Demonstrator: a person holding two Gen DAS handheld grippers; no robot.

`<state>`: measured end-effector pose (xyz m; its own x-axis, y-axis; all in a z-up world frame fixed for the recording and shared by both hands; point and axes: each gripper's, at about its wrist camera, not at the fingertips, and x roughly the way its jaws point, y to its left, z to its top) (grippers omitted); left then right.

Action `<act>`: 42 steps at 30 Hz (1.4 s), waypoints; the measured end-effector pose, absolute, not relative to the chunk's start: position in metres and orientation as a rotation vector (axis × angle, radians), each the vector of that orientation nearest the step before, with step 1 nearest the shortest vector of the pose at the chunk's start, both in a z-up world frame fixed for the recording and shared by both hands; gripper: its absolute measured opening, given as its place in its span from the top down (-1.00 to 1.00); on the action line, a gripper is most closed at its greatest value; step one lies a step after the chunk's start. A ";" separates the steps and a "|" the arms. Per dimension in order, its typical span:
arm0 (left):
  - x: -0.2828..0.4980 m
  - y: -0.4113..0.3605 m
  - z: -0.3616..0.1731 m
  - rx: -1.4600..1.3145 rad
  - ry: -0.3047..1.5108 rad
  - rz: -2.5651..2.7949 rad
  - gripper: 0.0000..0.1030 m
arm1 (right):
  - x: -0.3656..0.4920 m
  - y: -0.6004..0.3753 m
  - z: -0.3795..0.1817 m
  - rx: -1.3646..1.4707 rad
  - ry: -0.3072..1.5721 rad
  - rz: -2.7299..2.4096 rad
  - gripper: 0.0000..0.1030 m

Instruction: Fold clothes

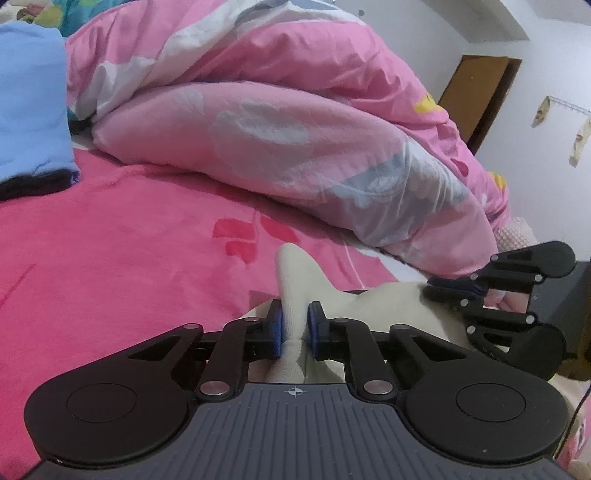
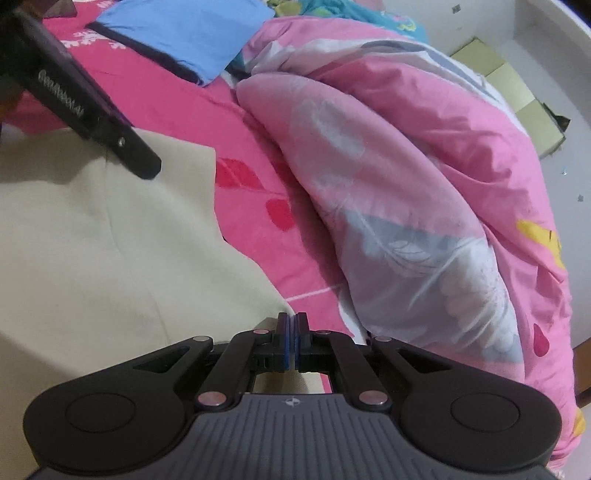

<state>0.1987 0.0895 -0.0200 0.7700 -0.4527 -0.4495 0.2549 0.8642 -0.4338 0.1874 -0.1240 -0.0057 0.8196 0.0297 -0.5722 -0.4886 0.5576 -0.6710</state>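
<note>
A cream garment (image 2: 92, 240) lies spread on the pink bedsheet (image 1: 110, 240). In the left wrist view my left gripper (image 1: 295, 325) is shut on a raised fold of the cream garment (image 1: 295, 273), which stands up between the blue pads. My right gripper (image 2: 293, 332) has its pads pressed together at the garment's right edge, with cream cloth showing under the fingers. From the left wrist view the right gripper (image 1: 432, 290) rests its tips on the cloth to the right. The left gripper (image 2: 146, 164) reaches onto the garment's far left part.
A bunched pink quilt (image 1: 277, 129) fills the bed behind and right of the garment. A blue folded cloth (image 2: 184, 33) lies at the far left. A brown door (image 1: 476, 92) and cardboard boxes (image 2: 517, 92) stand beyond the bed.
</note>
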 end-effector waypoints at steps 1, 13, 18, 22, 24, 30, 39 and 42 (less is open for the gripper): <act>0.197 0.091 -0.018 -0.367 0.566 -0.388 0.76 | 0.185 -0.123 -0.004 -0.939 0.526 0.319 0.99; 0.184 0.091 -0.003 -0.292 0.492 -0.232 0.40 | 0.193 -0.132 -0.032 -0.877 0.535 0.329 0.97; 0.193 0.044 0.026 -0.172 0.544 -0.465 0.32 | 0.207 -0.155 -0.006 -0.580 0.588 0.347 0.80; 0.214 0.002 0.024 -0.073 0.656 -0.534 0.33 | 0.199 -0.220 0.050 -0.295 0.525 0.301 0.63; 0.221 -0.012 0.021 -0.058 0.688 -0.553 0.33 | 0.188 -0.261 0.078 -0.180 0.477 0.245 0.50; 0.230 -0.045 0.004 0.029 0.714 -0.529 0.33 | 0.142 -0.365 0.089 -0.084 0.481 0.150 0.17; 0.234 -0.051 -0.004 0.068 0.717 -0.474 0.31 | 0.169 -0.326 0.046 -0.438 0.662 0.501 0.18; 0.234 -0.053 -0.005 0.072 0.712 -0.471 0.30 | 0.187 -0.316 0.035 -0.523 0.730 0.569 0.22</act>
